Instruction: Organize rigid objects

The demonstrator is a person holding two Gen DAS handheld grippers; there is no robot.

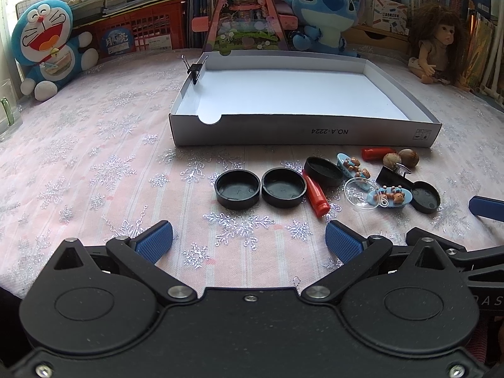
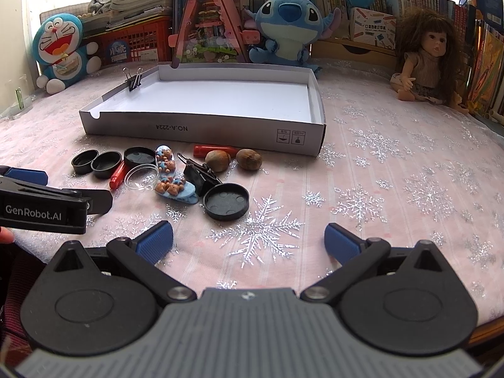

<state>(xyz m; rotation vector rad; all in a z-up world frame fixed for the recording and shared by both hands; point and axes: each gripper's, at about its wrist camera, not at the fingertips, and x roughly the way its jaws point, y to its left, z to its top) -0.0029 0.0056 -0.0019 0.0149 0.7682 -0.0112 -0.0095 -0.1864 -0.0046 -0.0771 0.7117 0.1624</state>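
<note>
A shallow white cardboard box [image 1: 315,134] [image 2: 201,127] lies on the table, a black binder clip [image 1: 194,71] [image 2: 134,82] clamped on its left wall. In front of it sit several black round lids [image 1: 237,189] [image 2: 226,201], two red tubes [image 1: 316,196] [image 2: 214,150], two walnuts [image 1: 409,157] [image 2: 249,158], bear trinkets on blue bases [image 1: 390,196] [image 2: 176,190], a clear dome [image 1: 359,192] [image 2: 141,178] and a second binder clip [image 2: 201,174]. My left gripper [image 1: 249,241] is open just short of the lids. My right gripper [image 2: 249,241] is open, near the lone lid.
Along the back stand a Doraemon plush [image 1: 47,47], a red crate [image 1: 141,33], a pink triangular toy house [image 2: 209,22], a Stitch plush [image 2: 288,28] and a doll [image 2: 430,60], with books behind. The snowflake tablecloth [image 2: 393,189] stretches bare to the right.
</note>
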